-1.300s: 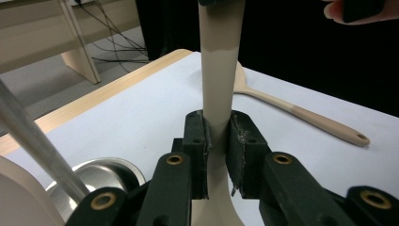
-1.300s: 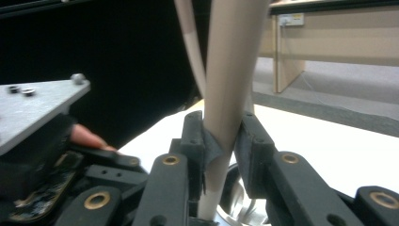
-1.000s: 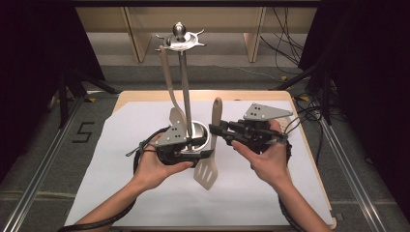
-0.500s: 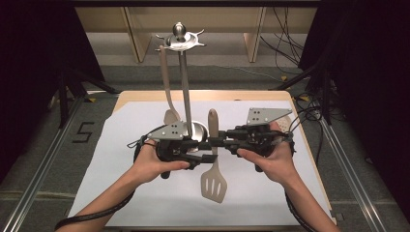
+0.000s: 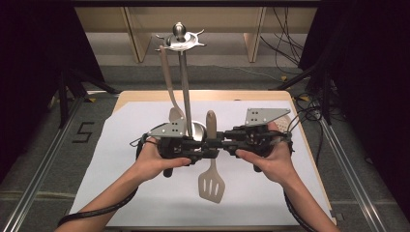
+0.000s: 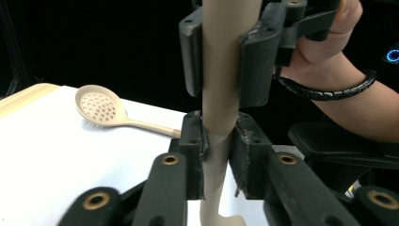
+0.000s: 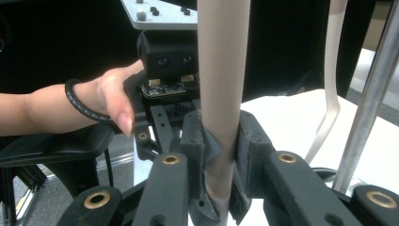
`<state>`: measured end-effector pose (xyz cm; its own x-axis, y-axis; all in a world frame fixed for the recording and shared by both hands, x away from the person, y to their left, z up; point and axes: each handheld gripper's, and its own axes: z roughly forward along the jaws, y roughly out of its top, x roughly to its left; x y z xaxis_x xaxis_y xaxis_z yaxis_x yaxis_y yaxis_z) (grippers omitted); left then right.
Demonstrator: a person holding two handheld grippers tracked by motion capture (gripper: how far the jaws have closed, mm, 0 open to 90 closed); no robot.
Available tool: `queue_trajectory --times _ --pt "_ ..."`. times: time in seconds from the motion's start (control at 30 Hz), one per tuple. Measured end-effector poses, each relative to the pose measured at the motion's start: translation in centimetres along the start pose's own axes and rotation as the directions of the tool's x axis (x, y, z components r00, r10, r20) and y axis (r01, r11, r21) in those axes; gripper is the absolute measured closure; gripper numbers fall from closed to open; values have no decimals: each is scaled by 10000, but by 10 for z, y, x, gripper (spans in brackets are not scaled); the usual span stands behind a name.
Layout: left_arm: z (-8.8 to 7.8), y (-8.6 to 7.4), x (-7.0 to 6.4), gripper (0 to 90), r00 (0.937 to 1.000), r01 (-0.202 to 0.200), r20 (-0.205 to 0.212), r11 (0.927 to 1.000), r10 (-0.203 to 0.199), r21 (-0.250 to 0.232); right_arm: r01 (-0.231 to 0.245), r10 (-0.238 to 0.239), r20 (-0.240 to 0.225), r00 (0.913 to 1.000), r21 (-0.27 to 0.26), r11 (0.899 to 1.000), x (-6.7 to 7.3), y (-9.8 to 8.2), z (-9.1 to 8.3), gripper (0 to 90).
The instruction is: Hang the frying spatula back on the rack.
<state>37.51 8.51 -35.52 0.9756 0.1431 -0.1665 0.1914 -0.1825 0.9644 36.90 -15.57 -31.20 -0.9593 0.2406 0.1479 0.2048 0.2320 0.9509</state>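
Item 1, nearest us: slotted spatula [image 5: 211, 179], beige, blade toward the person, handle running away toward the utensil stand [image 5: 183, 87]. It is lifted off the white sheet on the counter [image 5: 121, 193], just in front of the stand's base.

Item 2: left hand-held gripper [image 5: 205, 153], jaws closed on the spatula handle from the left, low on the handle near the neck. We see the pads pressed against both sides in the left gripper view [image 6: 217, 155].

Item 3: right hand-held gripper [image 5: 215, 143], jaws closed on the same handle from the right, just beyond the left one and touching or nearly touching it.

Risks, as we judge them:
- Two grips on one slim, smooth handle: if the hands pull or twist unevenly, the handle may slip or the spatula may swing.
- If one releases early, the blade's weight may tip the spatula down.
- The stand's steel post and the hanging spoon [image 5: 167, 79] stand just behind the handle tip; a forward push may knock them.

Item 4: perforated spoon [image 6: 101, 107], lying on the sheet to the stand's right, well apart from the grip.
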Motion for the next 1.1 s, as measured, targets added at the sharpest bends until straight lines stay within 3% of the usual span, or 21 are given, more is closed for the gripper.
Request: queue_trajectory --times 0.07,0.17,0.2,0.23,0.27,0.33,0.37,0.4,0.43,0.53,0.6,0.7,0.77,0.9,0.93,0.97,1.0,1.03,1.07,1.1 --pt "-1 0 -1 760 10000 -43 25 10000 43 -55 -224 223 -216 9995 -18 9997 0 0 -1 761" --pt "-2 1 -3 764 9998 -116 -169 9999 116 1 -142 140 -239 9996 -87 9999 0 0 -1 758" --pt "-3 3 -4 765 9987 -170 -473 9997 179 196 -155 148 -158 9998 -429 9990 -1 -1 0 724" --pt "-3 3 -4 765 9987 -170 -473 9997 179 196 -155 148 -158 9998 -429 9990 -1 -1 0 724" --pt "-4 3 -5 765 9971 -151 -738 9995 171 279 -173 170 -58 9998 -568 9982 -1 -1 0 690" --pt "-8 4 -3 767 9895 61 -1445 9994 -12 333 -61 81 359 9993 -562 9984 -1 -1 -4 619" --pt "-9 4 -2 767 9871 127 -1598 9996 -83 265 -372 395 352 9986 -626 9973 0 -2 -6 609" --pt "-12 5 -2 767 9823 138 -1870 9994 -78 309 -95 141 547 9984 -820 9966 -2 -3 -7 608" --pt "-13 5 -2 767 9766 338 -2134 9991 -278 246 -353 405 712 9966 -726 9967 0 -4 -10 608" --pt "-17 7 0 768 9703 351 -2402 9989 -265 314 -236 328 1171 9926 -785 9966 -1 -7 -15 609" --pt "-20 9 2 768 9656 368 -2588 9988 -270 333 -436 549 1432 9882 -807 9958 0 -10 -20 609" --pt "-24 12 4 768 9583 365 -2847 9988 -253 340 -569 717 1909 9790 -818 9950 -3 -17 -27 609" --pt "-27 14 6 768 9510 393 -3082 9986 -266 352 -685 857 2480 9650 -772 9947 -7 -25 -32 612" --pt "-31 14 10 768 9463 364 -3227 9986 -219 388 -869 1068 3110 9444 -772 9932 -8 -37 -36 613" --pt "-32 14 11 768 9438 373 -3299 9985 -224 389 -683 851 3327 9392 -620 9957 -10 -39 -38 613" --pt "-33 15 12 768 9431 395 -3315 9985 -249 371 -777 920 3289 9399 -563 9954 -10 -42 -38 613" --pt "-34 15 13 767 9424 366 -3337 9986 -217 386 -871 1020 3460 9327 -582 9945 -10 -44 -38 612" --pt "-34 15 13 768 9424 366 -3337 9986 -217 386 -871 1020 3460 9327 -582 9945 -10 -44 -38 612" --pt "-36 16 14 768 9404 373 -3392 9987 -233 349 -779 889 3744 9230 -443 9960 -12 -49 -40 612" --pt "-37 16 15 767 9392 378 -3424 9988 -244 324 -1004 1080 3760 9203 -399 9941 -12 -51 -40 612"
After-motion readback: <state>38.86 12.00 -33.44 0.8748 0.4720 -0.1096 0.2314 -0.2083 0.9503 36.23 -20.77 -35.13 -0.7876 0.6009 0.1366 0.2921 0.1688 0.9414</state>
